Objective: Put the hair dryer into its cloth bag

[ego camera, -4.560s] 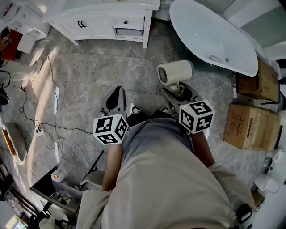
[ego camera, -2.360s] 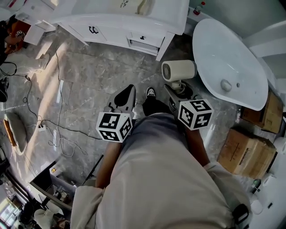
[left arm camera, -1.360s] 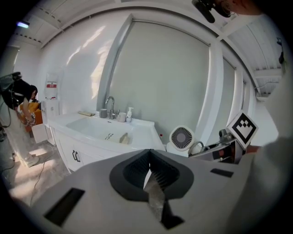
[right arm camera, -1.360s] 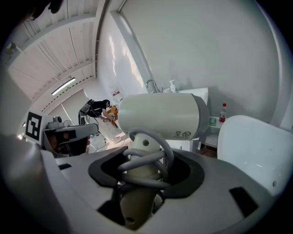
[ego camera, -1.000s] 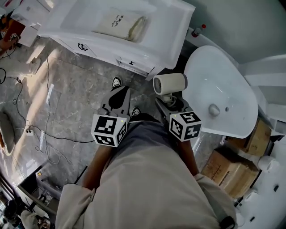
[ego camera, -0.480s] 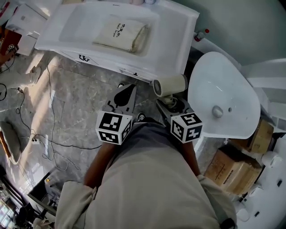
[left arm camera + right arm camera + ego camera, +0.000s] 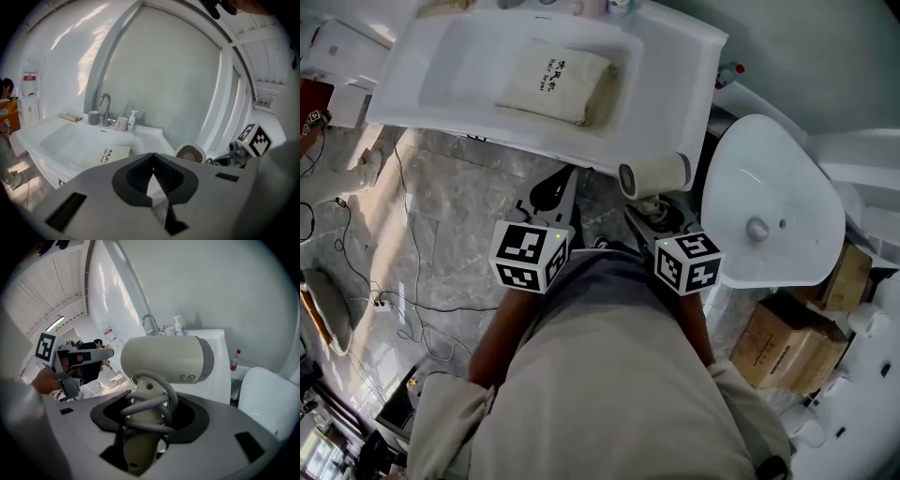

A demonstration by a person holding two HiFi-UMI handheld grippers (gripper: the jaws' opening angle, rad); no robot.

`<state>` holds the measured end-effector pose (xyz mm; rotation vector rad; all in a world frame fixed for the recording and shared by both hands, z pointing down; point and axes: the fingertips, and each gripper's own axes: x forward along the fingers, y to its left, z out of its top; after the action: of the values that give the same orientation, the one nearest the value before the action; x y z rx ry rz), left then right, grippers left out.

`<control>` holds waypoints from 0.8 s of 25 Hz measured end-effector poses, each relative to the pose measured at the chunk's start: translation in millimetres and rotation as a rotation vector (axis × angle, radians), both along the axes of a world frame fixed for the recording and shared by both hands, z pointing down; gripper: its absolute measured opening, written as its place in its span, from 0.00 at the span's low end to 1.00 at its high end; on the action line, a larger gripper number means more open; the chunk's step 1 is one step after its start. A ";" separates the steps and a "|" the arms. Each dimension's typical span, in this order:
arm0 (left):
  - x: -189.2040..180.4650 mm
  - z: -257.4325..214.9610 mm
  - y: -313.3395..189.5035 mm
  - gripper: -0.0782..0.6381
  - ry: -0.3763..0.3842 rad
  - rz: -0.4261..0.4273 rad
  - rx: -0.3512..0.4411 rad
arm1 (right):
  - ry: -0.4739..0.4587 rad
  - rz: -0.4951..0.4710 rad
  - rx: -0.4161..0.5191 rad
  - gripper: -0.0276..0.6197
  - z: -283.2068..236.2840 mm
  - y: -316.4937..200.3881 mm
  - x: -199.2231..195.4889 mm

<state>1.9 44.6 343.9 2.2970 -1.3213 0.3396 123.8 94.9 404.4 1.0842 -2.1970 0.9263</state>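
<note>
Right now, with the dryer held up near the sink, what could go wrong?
The cord is looped round the handle of the hair dryer in the right gripper; a loop could slip and snag. The cloth bag lies flat in the sink, and the left gripper is shut and empty, so nothing holds its mouth open.

Nothing legible; the cloth bag (image 7: 555, 80) carries dark print too small to read; the hair dryer (image 7: 164, 359) bears a sticker (image 7: 187, 378) of tiny symbols.
</note>
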 end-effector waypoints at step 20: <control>-62.0 5.6 -101.0 0.12 0.053 0.178 -0.009 | 0.052 0.202 0.011 0.42 -6.8 -74.7 -65.6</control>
<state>-60.1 -56.4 349.5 2.4046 -1.0903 0.3397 58.2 20.2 397.6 1.3399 -2.0803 0.9601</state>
